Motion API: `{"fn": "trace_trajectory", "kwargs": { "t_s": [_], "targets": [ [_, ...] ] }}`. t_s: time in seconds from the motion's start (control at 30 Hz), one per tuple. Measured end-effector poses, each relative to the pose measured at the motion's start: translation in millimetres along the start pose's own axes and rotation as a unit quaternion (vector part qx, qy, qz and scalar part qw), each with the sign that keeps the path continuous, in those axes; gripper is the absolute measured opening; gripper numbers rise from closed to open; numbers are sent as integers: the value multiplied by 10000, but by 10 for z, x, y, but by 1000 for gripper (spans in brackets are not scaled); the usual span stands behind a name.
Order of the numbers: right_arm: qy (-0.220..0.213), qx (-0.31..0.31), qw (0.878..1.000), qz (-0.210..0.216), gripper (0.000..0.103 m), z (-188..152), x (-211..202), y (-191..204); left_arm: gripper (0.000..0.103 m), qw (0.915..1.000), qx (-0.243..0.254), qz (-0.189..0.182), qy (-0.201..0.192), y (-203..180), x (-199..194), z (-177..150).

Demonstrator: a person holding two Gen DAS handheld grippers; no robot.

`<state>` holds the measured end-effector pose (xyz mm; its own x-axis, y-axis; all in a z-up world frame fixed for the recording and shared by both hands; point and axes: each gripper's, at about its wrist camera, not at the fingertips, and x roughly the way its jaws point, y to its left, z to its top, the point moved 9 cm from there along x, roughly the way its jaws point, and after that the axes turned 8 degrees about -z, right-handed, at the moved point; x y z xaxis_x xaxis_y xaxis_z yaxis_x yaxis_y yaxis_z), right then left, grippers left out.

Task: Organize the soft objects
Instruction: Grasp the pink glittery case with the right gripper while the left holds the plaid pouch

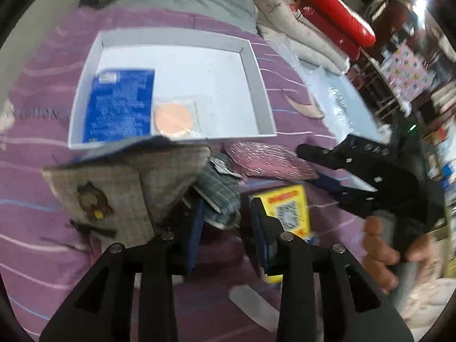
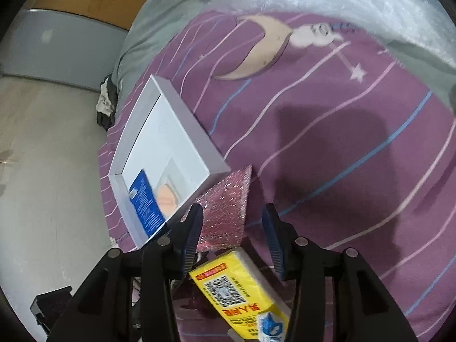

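The left gripper point(image 1: 226, 225) stands with its fingers well apart and nothing between them, over a crumpled green plaid cloth point(image 1: 221, 191) at its 12 o'clock, with a beige owl pouch point(image 1: 119, 191) at 10 o'clock and the white box point(image 1: 259, 85), already holding a blue packet point(image 1: 118, 107) and a peach puff point(image 1: 172, 116), farther off at 11 o'clock. The right gripper point(image 2: 232, 239) is likewise wide open and empty, the yellow tissue pack point(image 2: 239, 287) lying just below its fingers at 6 o'clock and a pink glitter pouch point(image 2: 225, 208) at 12 o'clock. The tissue pack looks light and squashy with a slick wrapper, so it is probably best pinched across its short width near the middle, gently enough not to crush it.
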<state>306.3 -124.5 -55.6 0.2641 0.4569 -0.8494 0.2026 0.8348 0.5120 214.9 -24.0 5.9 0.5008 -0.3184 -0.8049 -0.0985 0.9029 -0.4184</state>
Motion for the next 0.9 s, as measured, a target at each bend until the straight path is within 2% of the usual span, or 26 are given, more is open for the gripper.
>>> {"fn": "trace_trajectory", "kwargs": {
  "t_s": [0.4,0.77,0.83,0.9],
  "targets": [
    [-57,-119,9999,-43,43,-11,53,57,35,9963,685,518,89,-32,225,-22],
    [-204,-180,9996,-50,42,5,47,72,38,9961,525,700,87,108,383,4],
    [-247,-224,9994,-43,38,8,43,87,38,9967,457,675,-4,135,391,27],
    [-267,-244,9993,-31,30,6,49,103,38,9973,387,619,-85,139,374,45]
  ]
}}
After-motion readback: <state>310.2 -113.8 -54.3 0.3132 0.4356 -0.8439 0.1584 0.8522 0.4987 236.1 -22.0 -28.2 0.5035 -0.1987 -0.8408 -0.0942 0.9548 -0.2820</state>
